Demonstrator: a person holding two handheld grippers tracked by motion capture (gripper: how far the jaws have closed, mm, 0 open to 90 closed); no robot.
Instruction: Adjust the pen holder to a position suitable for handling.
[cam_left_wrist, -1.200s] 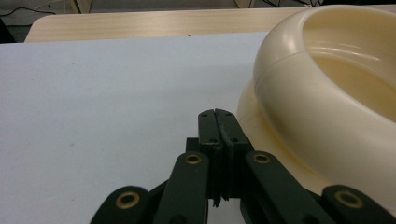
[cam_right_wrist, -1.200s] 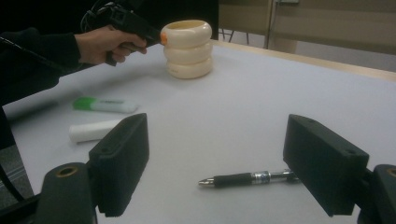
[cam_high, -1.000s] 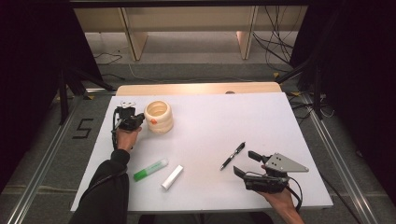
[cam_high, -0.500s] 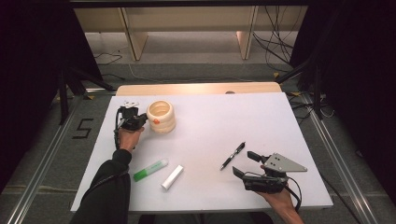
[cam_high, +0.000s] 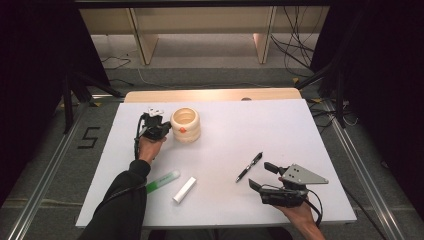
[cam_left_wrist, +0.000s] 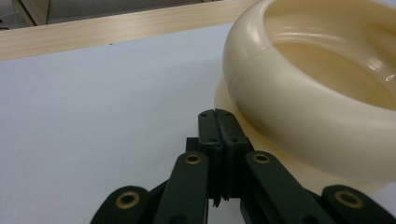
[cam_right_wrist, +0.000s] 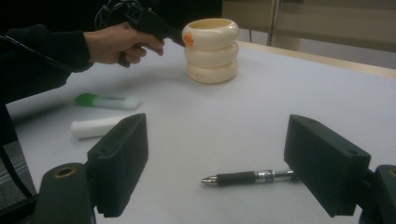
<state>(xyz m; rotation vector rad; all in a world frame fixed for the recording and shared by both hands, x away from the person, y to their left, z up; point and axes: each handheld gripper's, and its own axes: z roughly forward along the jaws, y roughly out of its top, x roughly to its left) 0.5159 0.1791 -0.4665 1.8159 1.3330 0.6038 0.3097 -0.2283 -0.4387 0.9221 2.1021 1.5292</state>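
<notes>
Left gripper (cam_high: 161, 129), fingers pressed together, sits beside the cream ringed pot (cam_high: 185, 125) at the worktop's (cam_high: 300, 130) far left; right gripper (cam_high: 265, 177), fingers apart, faces a pen (cam_high: 249, 167); nearer lie a green marker (cam_high: 162, 181) and a white tube (cam_high: 184, 190).

The right gripper (cam_right_wrist: 215, 172) has its two black jaws rising from the bottom edge, standing wide apart with nothing between the pads. A black pen (cam_right_wrist: 250, 177) lies flat on the white table (cam_right_wrist: 289, 93) in the gap between the jaws, tip pointing left, its far end passing behind the right-hand jaw. Farther off stands a cream holder (cam_right_wrist: 211, 50) built of three stacked rings, with an orange mark on the top ring. A hand (cam_right_wrist: 119, 44) in a dark sleeve holds the left gripper (cam_right_wrist: 175, 35) against that top ring. A green-capped marker (cam_right_wrist: 107, 101) and a white cylinder (cam_right_wrist: 95, 127) lie at left.
</notes>
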